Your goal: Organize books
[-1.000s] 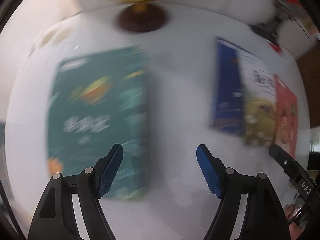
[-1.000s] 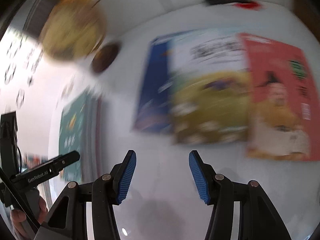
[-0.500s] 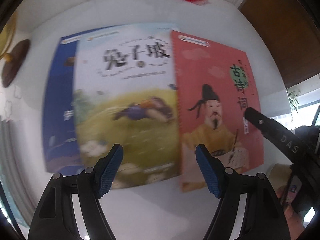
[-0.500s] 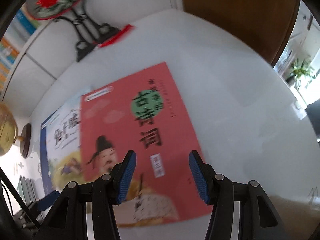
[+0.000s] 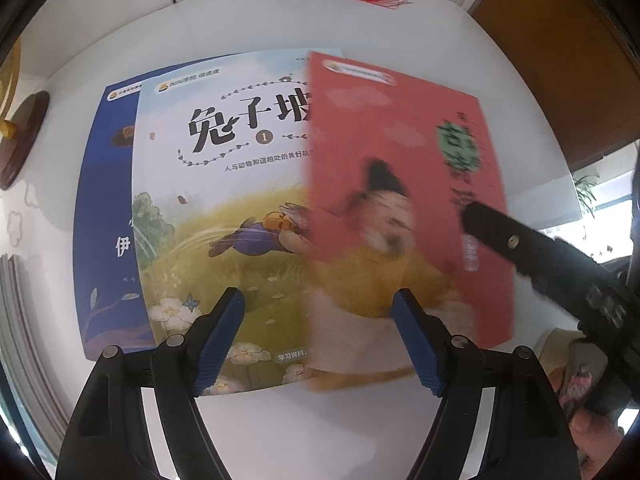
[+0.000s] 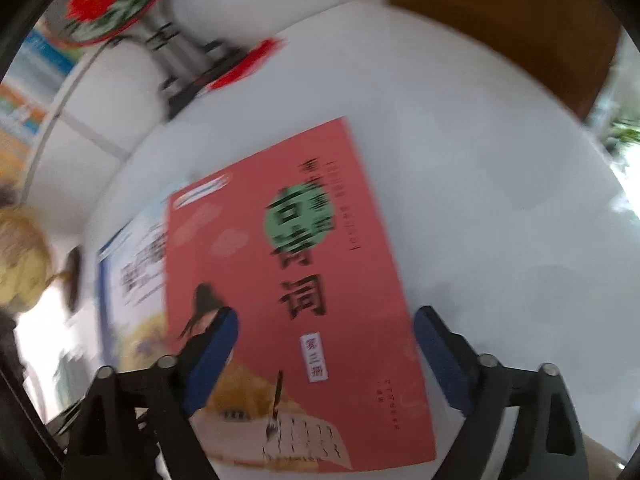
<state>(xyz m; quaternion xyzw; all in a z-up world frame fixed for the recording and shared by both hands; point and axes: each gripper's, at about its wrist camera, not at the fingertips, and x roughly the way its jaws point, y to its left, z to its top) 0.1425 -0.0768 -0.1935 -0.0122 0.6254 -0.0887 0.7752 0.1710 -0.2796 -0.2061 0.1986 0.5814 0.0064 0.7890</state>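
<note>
We've swung off the green book: our left gripper (image 5: 318, 344) hovers spread over the rabbit book (image 5: 224, 208) and red poetry book (image 6: 296, 300) fanned on the white table (image 6: 500, 220); the right gripper (image 6: 326, 356) is opening wider above the red cover.

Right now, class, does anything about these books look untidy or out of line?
Yes. The three books overlap in a fan instead of a square stack: the red book covers part of the rabbit book, which covers most of the blue book.

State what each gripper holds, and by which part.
Nothing is held. The left gripper stands open above the rabbit book; the right gripper, its jaws opening, straddles the red book lying on the table.
</note>
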